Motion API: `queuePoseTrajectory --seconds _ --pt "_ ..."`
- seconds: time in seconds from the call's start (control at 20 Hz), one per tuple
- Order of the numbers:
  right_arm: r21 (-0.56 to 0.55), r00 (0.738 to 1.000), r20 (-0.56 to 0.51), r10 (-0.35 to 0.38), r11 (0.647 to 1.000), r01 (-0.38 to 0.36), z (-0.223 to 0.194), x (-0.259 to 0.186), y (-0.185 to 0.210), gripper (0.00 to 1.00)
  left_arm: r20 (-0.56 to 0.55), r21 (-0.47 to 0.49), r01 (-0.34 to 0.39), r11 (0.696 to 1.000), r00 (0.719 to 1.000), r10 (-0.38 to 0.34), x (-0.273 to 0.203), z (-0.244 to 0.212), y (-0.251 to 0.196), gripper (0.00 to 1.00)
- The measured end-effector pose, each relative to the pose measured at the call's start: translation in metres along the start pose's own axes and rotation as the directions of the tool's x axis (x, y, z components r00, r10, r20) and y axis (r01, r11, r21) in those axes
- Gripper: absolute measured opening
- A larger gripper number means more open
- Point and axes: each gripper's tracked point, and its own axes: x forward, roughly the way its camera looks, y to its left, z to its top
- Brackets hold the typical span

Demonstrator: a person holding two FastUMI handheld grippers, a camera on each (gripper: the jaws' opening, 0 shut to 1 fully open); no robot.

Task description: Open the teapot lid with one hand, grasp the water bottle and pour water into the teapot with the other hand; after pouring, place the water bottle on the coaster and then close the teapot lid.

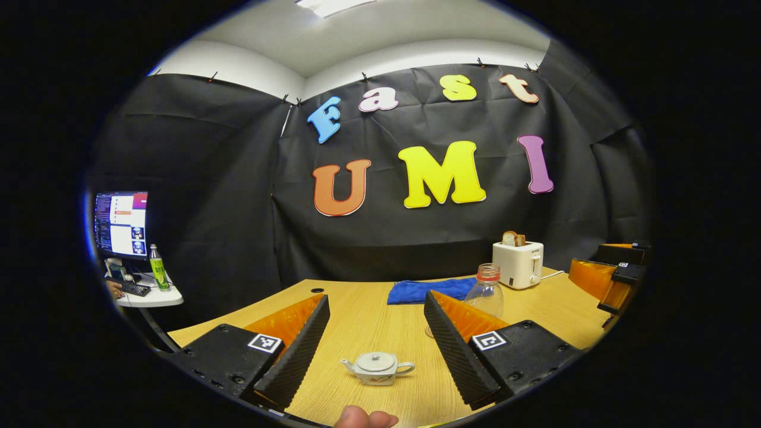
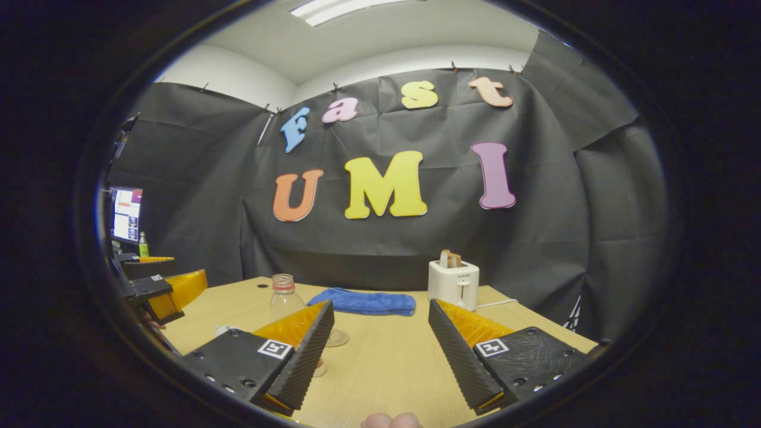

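Trouble is waiting mostly at the lid, so you are needing care from the first move. Going left to right in the left gripper view: the monitor [image 1: 121,224] and a green bottle [image 1: 157,268] are sitting on a side desk well apart from the work. Your left gripper [image 1: 377,345] is hovering with its jaws wide apart and holding nothing, and the teapot [image 1: 377,368] is standing between its fingers on the wooden table [image 1: 368,315], lid still on. That pot is looking like small glazed ceramic with a tiny round knob; ribbed pads may be sliding off so slick a knob, or a sideways nudge may be tipping the light pot. Just right of it, the water bottle [image 1: 487,291] is standing upright, partly behind the right finger: clear, smooth, bulbous plastic with a reddish neck. A squeeze too high may be letting it swing; too hard may be buckling it. Behind it a soft blue cloth [image 1: 423,290] is lying, then a white toaster [image 1: 518,263].

In the right gripper view, your right gripper [image 2: 380,351] is also spread open and empty, with the bottle off to its left, near what seems a clear round coaster [image 2: 337,338].
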Motion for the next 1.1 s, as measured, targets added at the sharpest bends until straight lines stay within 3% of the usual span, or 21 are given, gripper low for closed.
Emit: queuePoseTrajectory --seconds 0.15,0.55,0.85,1.1 --pt "-0.004 1.0 -0.003 -0.004 1.0 0.004 -0.004 -0.002 -0.001 0.96 -0.041 -0.014 0.048 0.999 0.998 -0.048 -0.002 -0.016 -0.008 1.0" --pt "-0.02 0.999 -0.039 -0.019 1.0 0.018 -0.022 -0.003 -0.004 0.93 -0.132 -0.001 0.088 0.996 0.987 -0.088 0.002 -0.053 -0.011 1.0" --pt "-0.011 0.997 -0.074 -0.028 1.0 0.027 -0.037 0.006 -0.008 0.96 -0.189 -0.016 0.074 0.997 0.979 -0.076 0.016 -0.076 -0.006 1.0" --pt "-0.033 0.995 -0.077 -0.066 0.997 0.064 -0.044 0.008 -0.02 0.93 -0.309 -0.008 0.086 0.996 0.947 -0.084 0.037 -0.104 -0.006 0.81"
